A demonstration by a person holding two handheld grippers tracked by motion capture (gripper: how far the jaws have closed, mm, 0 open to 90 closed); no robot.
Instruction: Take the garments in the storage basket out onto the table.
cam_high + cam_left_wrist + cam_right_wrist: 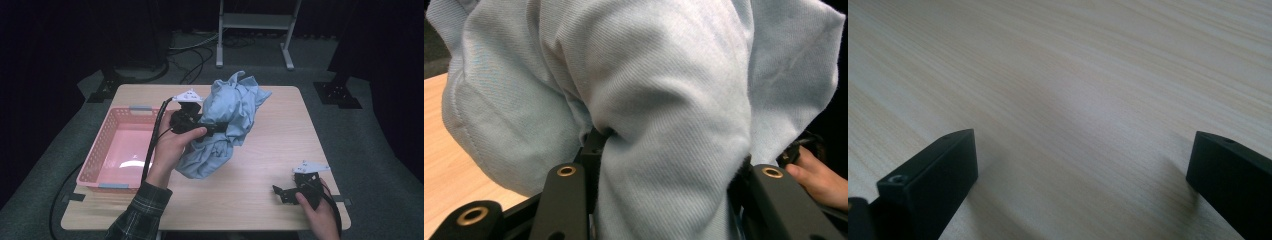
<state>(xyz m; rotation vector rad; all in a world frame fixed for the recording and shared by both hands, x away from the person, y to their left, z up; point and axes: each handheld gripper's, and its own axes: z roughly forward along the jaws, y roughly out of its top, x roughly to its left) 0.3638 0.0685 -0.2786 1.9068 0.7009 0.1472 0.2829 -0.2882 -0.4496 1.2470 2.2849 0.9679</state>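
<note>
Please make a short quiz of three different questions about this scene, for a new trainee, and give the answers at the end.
1. True or false: the pink basket holds the light blue garment.
2. Which gripper grips the garment? A) left B) right C) both
3. Fill in: the right gripper has its jaws ____ over the wooden table.

Key: 1 false, the left gripper holds it lifted beside the basket; 2 A; 3 open.

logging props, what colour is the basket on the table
Pink basket, clearest in the high view.
</note>
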